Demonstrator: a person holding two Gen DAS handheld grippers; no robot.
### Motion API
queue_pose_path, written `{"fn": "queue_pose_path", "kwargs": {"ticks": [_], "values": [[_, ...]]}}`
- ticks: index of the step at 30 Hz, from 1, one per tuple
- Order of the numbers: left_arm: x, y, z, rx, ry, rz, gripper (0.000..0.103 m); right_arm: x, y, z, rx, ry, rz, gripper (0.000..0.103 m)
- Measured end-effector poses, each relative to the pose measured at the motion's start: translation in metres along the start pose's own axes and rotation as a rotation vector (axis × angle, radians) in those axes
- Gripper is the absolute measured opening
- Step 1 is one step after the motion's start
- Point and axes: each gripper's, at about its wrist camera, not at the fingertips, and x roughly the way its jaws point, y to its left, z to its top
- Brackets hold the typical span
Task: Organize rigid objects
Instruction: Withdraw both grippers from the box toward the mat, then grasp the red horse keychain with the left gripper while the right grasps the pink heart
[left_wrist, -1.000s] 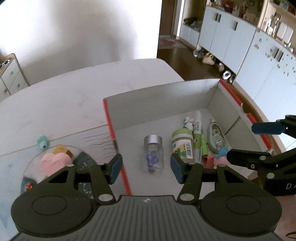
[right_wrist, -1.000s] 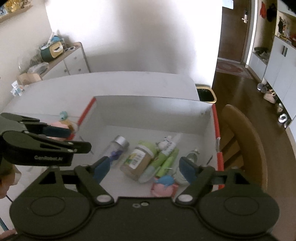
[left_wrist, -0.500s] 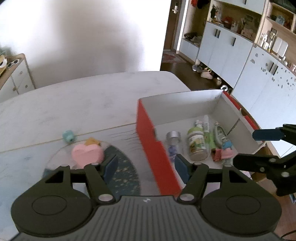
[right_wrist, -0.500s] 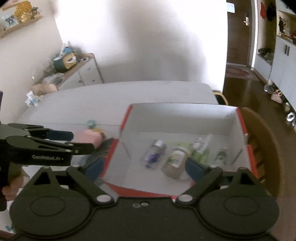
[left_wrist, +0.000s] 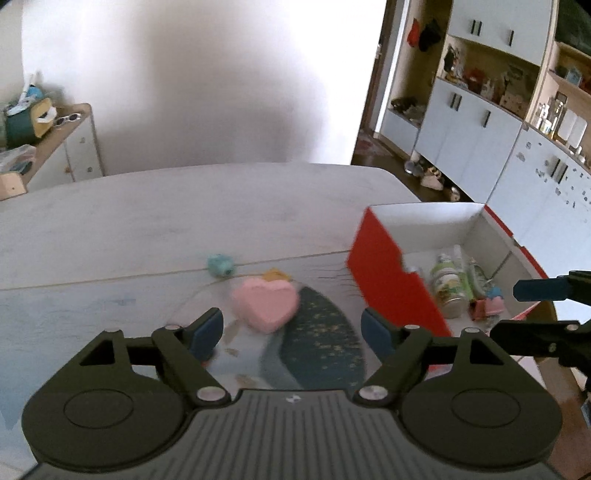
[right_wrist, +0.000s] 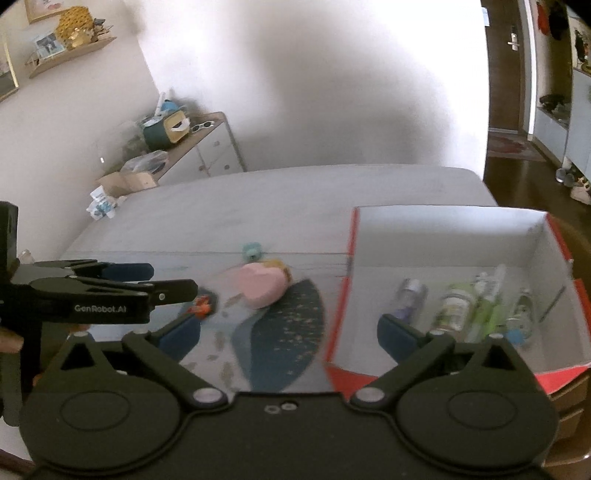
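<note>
The counter (left_wrist: 184, 214) spreads bare across the frame's upper half. The red box (right_wrist: 546, 236) sits at right, bottles (right_wrist: 452, 308) inside. Centre frame, the pink heart (left_wrist: 266, 302) lies free. Left gripper (left_wrist: 291, 328), marked "GenRobot.AI", and right gripper (right_wrist: 288, 332): fingers apart, empty.

The left gripper (left_wrist: 291, 330) is wide open above the table (left_wrist: 147, 221), empty. A pink heart (left_wrist: 266, 303) lies between its 2 fingers, further ahead. A teal toy (left_wrist: 220, 265) sits behind it. At right, the red box (left_wrist: 388, 280) holds bottles (left_wrist: 448, 288). The right gripper (left_wrist: 532, 306) shows at the edge.
</note>
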Motion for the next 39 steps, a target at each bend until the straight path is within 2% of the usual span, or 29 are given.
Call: {"fn": "queue_pose_path", "kwargs": {"ticks": [9,17,34,39], "values": [[0.002,0.055,-0.030,-0.061,-0.023,0.058,0.082,0.032,0.046,0.001,-0.012,0.033,-0.007,0.103],[0.016,0.088,-0.051,-0.091,-0.011,0.103,0.082,0.070,0.078,0.010,-0.029,0.061,-0.031,0.103],[0.074,0.110,-0.066,-0.114,0.012,0.124,0.082,0.153,0.087,0.016,-0.023,0.129,-0.142,0.102],[0.089,0.110,-0.067,-0.085,0.000,0.122,0.082,0.175,0.084,0.019,-0.030,0.160,-0.167,0.101]]}}
